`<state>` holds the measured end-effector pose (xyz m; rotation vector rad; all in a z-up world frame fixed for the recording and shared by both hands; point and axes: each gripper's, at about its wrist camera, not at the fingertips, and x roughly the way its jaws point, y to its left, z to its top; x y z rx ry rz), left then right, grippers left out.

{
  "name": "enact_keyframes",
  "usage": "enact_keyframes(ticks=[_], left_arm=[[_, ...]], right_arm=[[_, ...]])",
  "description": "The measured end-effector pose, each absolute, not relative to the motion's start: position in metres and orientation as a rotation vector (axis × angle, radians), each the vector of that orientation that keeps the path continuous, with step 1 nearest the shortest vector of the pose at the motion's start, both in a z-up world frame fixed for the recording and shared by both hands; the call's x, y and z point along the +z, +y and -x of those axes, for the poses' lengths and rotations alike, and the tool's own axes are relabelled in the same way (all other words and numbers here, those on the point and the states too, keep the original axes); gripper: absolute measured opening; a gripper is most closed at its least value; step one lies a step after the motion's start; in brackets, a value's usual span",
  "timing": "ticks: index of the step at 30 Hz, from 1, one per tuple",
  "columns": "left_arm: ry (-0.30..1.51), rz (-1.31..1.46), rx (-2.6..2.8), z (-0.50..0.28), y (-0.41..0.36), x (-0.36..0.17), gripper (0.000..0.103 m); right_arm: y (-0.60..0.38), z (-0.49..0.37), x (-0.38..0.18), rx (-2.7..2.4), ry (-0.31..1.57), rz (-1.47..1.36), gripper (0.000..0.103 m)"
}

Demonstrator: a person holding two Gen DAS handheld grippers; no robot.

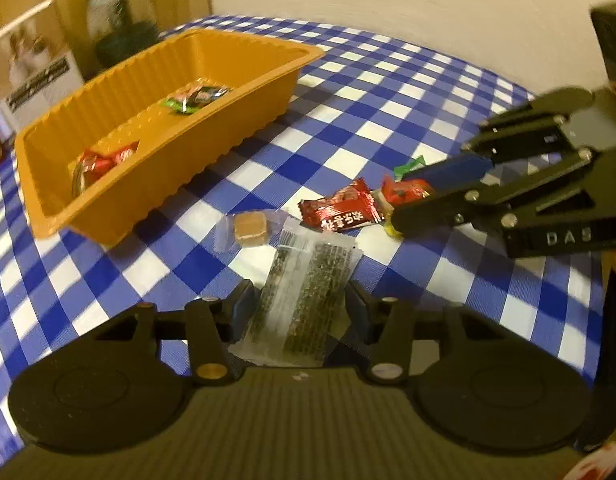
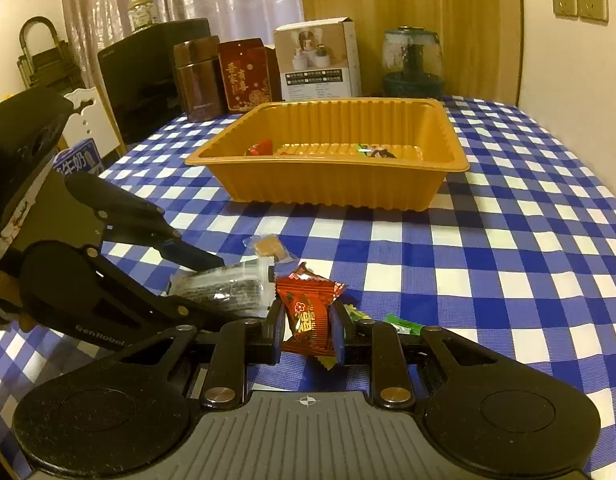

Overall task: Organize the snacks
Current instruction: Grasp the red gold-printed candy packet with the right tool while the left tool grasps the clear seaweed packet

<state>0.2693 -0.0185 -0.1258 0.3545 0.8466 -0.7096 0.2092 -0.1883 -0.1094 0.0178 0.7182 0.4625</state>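
Snacks lie loose on a blue-and-white checked tablecloth (image 2: 508, 240), in front of a ribbed orange tray (image 2: 332, 184) that already holds a few wrapped sweets. Behind the tray, against a cream wall and wood panelling, stand a white carton (image 2: 318, 64), a red tin (image 2: 243, 74), a brown canister (image 2: 197, 80) and a glass jar (image 2: 412, 62); curtains hang further back. Nearer, the left gripper (image 1: 297, 304) is clamped on a clear seaweed packet (image 1: 303, 296), its pads pressing both sides. The right gripper (image 2: 310, 336) is clenched on a red candy (image 2: 308, 312). A wrapped caramel cube (image 1: 249, 228) and a red wafer packet (image 1: 340, 208) rest just beside them, and a green wrapper (image 2: 404, 326) peeks out by the right fingers.
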Motion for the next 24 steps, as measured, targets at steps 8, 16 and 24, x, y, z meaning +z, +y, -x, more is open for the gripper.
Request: enact_keyframes(ticks=[8,16,24], left_arm=[[0.889,-0.286,-0.61,-0.263,-0.018,-0.122,0.04],[0.922,-0.101,-0.479,-0.252,-0.017,-0.116,0.038],[0.867,-0.025,-0.37,-0.243,-0.016,-0.104,0.037]], right_arm=[[-0.187,-0.21,-0.107,0.458,0.718,-0.03,0.024],[-0.19,-0.211,-0.104,0.443,0.721,-0.066,0.024],[-0.193,-0.211,-0.098,0.42,0.715,-0.093,0.024]])
